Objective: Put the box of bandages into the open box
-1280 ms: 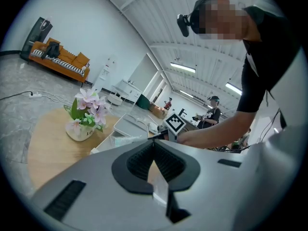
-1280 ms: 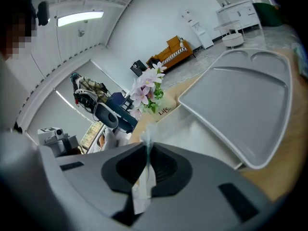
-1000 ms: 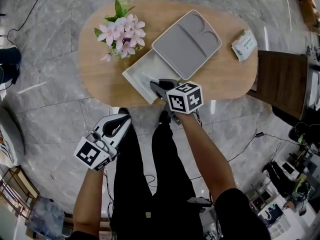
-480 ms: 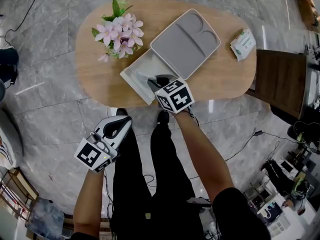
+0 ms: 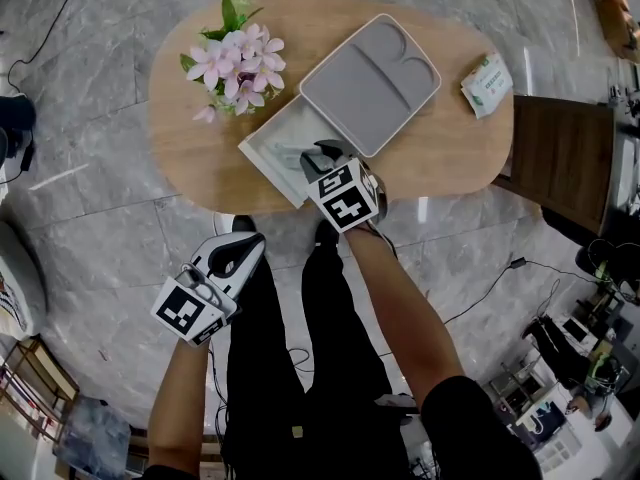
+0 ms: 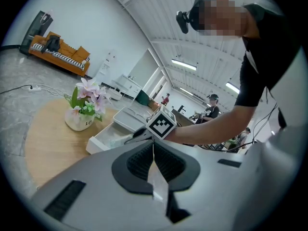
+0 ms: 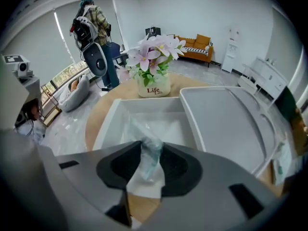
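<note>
My right gripper [image 7: 151,153] had its jaws just opening, loose around the box of bandages [image 7: 147,138] at the near end of the open box [image 7: 144,106]. My left gripper [image 6: 153,160] was closed and empty. I judged this the release; next I needed a straight lift clear.

You face a worktop [image 5: 200,158]. An open box [image 5: 272,140] sits at the middle of its near edge. A bandage pack [image 7: 149,159] is at the near end of the box. The lid [image 5: 370,83] lies just behind and to the right of the box. A vase of flowers [image 5: 232,63] stands at the far left, and a packet [image 5: 487,83] lies at the far right.
</note>
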The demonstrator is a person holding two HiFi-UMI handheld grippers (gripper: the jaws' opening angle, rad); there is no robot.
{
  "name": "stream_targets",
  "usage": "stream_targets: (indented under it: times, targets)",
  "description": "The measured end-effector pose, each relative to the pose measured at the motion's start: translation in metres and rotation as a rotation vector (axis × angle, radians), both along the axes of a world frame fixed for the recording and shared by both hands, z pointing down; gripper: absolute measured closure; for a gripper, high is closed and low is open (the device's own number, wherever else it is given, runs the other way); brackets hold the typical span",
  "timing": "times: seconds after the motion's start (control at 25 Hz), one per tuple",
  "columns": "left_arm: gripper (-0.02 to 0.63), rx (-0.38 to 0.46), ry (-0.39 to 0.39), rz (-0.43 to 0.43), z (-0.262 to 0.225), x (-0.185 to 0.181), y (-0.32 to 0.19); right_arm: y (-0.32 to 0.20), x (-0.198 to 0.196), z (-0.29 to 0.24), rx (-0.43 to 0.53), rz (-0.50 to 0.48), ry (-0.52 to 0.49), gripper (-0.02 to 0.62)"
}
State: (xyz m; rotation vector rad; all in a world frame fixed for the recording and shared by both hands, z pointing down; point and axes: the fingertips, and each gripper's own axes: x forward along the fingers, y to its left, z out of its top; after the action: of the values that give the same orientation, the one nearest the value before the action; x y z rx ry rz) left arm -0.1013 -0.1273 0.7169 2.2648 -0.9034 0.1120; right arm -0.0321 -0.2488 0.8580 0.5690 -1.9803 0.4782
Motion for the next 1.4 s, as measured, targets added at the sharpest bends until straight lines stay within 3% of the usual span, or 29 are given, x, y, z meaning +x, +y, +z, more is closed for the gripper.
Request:
stream_targets:
  times: [0.48,0.96,1.2,1.4]
  targets:
    - [0.588,0.001,-0.017,0.014,0.002,0.001,0.002,-0.010,0.009,-0.013,0.226,-0.038,0.064,0.413]
    - [0.588,0.021,-0.022,0.007,-0.007,0.007,0.005,-0.006,0.019,-0.039,0.289,-0.016,0.008,0.413]
    - [0.588,0.054,-0.004,-0.028,-0.037,0.013,0.001,0.000,0.021,-0.087,0.333,-0.015,-0.086,0.417]
    - [0.588,0.101,-0.017,-0.045,-0.087,0.018,-0.003,0.006,0.017,-0.171,0.394,-0.003,-0.237,0.521]
